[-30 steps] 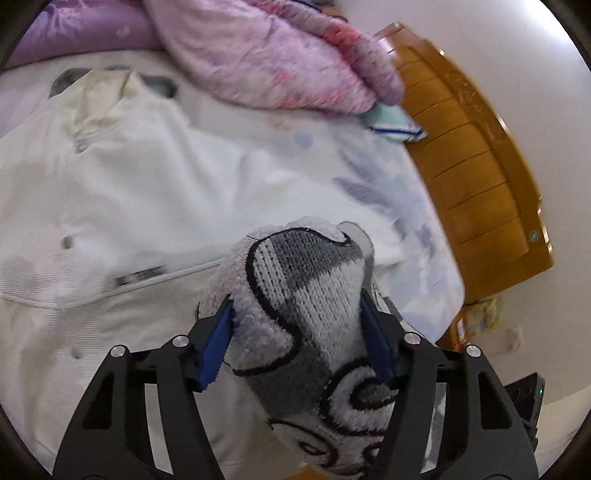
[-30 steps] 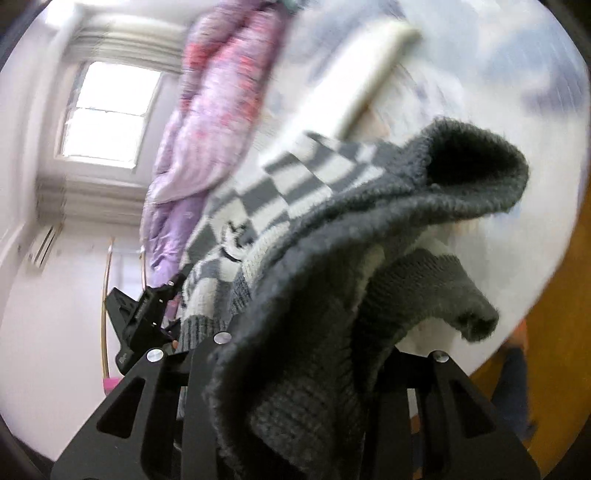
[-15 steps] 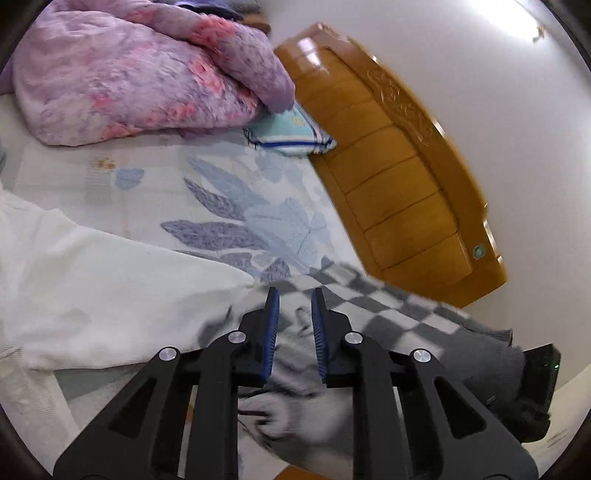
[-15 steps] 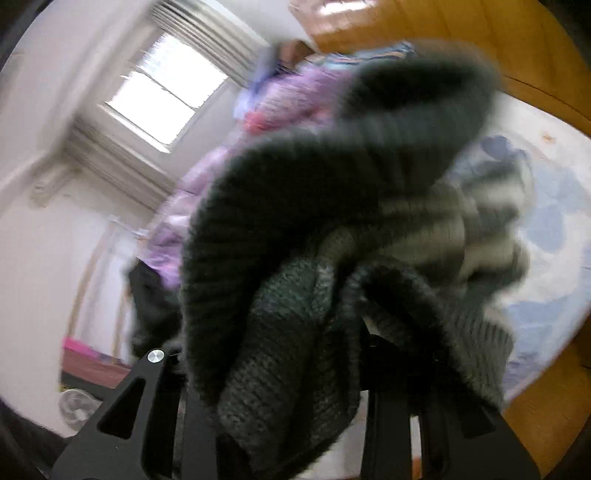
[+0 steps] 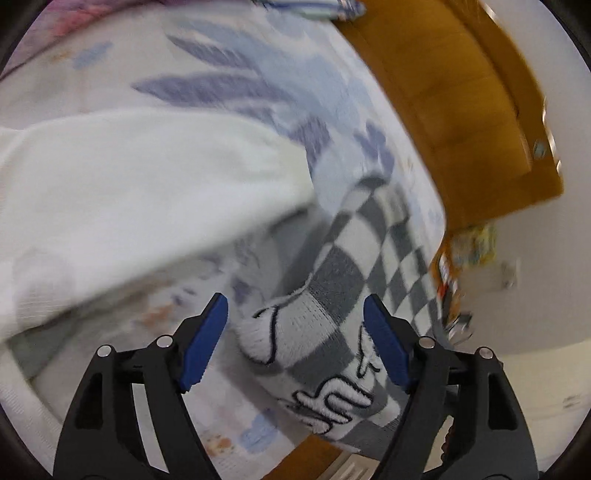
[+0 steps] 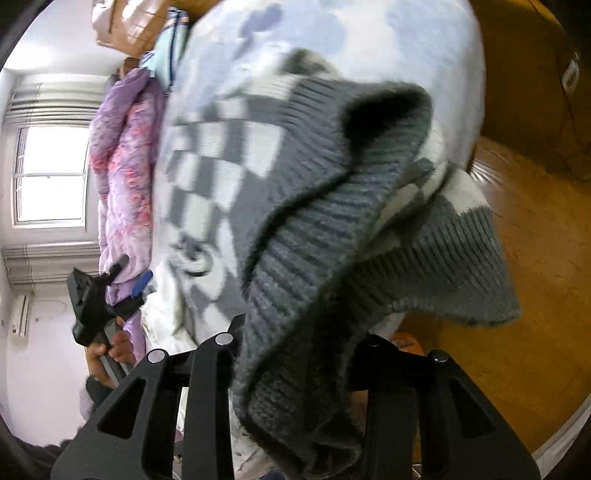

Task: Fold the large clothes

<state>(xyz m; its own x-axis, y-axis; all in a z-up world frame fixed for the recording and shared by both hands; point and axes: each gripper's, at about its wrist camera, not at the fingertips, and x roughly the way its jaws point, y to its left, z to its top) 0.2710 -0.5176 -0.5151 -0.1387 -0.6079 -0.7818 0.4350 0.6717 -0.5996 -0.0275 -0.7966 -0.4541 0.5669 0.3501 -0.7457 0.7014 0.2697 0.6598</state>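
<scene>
Lying straight ahead between the spread-apart left gripper (image 5: 295,325), the checkered sweater (image 5: 343,295) stretches away toward the right gripper (image 6: 295,354), which clamps its ribbed hem.

The left wrist view looks steeply down along its own fingers onto the bedsheet (image 5: 229,92), close above the checkered sweater (image 5: 343,266), with the wooden headboard (image 5: 461,96) at 1 o'clock. The right wrist view is rolled sideways and pressed nearly against the same sweater (image 6: 303,236), whose grey ribbing fills the middle; a window (image 6: 51,173) stands at 9 o'clock. Both views share the sweater and sheet (image 6: 332,33), and the right view catches the left gripper (image 6: 142,282) at 8 o'clock.
</scene>
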